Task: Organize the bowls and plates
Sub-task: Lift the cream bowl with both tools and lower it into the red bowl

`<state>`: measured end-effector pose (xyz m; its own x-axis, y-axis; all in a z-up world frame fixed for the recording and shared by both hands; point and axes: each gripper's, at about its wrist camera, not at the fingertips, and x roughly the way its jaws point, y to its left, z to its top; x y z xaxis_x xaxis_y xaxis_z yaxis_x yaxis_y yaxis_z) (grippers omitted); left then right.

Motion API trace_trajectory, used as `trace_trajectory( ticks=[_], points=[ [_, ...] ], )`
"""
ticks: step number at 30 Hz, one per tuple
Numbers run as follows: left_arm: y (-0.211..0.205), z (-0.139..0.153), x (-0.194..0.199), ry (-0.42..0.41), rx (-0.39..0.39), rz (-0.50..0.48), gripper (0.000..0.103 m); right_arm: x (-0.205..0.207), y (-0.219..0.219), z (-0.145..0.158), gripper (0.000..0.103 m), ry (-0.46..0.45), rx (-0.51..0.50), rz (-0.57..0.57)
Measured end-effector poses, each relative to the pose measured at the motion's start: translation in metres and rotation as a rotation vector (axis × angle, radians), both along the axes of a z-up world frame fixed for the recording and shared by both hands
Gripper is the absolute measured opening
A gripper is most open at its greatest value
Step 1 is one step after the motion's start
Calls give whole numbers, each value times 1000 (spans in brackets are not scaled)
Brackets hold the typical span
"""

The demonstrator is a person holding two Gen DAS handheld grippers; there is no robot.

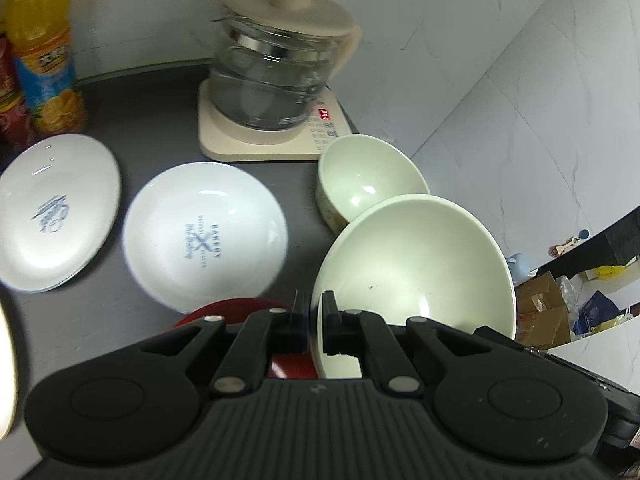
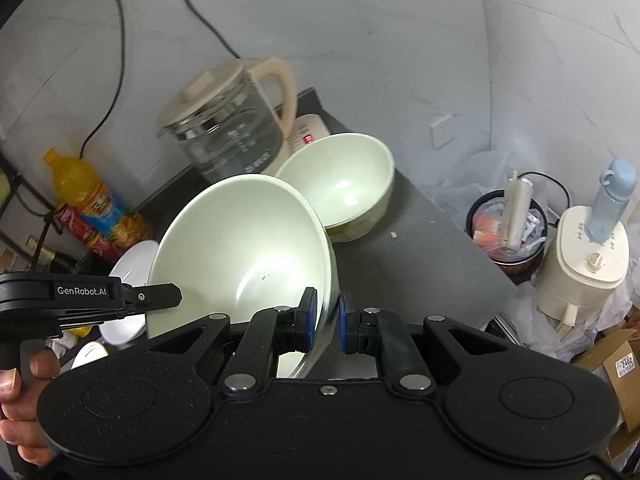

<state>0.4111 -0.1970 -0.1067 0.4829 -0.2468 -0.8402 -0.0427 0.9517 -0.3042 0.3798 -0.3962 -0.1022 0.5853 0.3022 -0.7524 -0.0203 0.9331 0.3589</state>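
Note:
A large pale green bowl (image 1: 416,264) (image 2: 240,248) is held tilted above the dark counter (image 1: 152,120). My left gripper (image 1: 314,304) is shut on its near rim. My right gripper (image 2: 326,308) is shut on the opposite rim, and the left gripper (image 2: 172,295) shows at the bowl's left edge in the right wrist view. Behind it, a smaller green bowl (image 1: 368,184) (image 2: 340,184) stands upright next to the kettle base. Two white printed plates (image 1: 204,236) (image 1: 56,212) lie flat to the left. A red dish (image 1: 240,308) is partly hidden under my left gripper.
A glass kettle (image 1: 276,68) (image 2: 228,136) on its cream base stands at the back. An orange juice bottle (image 1: 44,52) and red cans are at the far left. Past the counter's right edge are a bin (image 2: 508,232) and a white appliance (image 2: 580,264). A hand (image 2: 16,400) holds the left gripper's handle.

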Motion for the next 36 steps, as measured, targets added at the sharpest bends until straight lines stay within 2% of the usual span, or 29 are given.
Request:
trace_trajectory(
  ticks=[17,29,36],
  points=[
    [53,-11,-38,44,4,41,4,-15,54,-2,11,30,-20,83],
    [68,-34,-43,131,13,38,5,-20,72,-22,11,88,-44,108],
    [67,-49,-41,173,46,19,5,-15,77,-37,10,111,-60,119]
  ],
)
